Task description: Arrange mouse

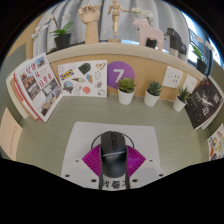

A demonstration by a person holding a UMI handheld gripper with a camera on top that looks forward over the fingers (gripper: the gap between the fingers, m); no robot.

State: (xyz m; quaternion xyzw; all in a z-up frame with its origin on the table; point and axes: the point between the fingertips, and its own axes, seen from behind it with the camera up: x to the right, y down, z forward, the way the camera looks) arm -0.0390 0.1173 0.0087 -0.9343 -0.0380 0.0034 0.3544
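Observation:
A black computer mouse [111, 156] sits between my two fingers, whose magenta pads [93, 160] press against its left and right sides. My gripper [111, 165] is shut on the mouse and holds it over a white mat [80, 150] on the grey-green table. The mouse points away from me, its rear end low between the fingers. The fingertips themselves are mostly hidden behind the mouse body.
Beyond the mat stand three small potted plants [127, 90] along a wooden shelf edge, with a purple "7" sign [120, 73]. Magazines and cards [38, 85] lean at the left, more papers [205, 100] at the right. Wooden figures [117, 18] stand on the shelf behind.

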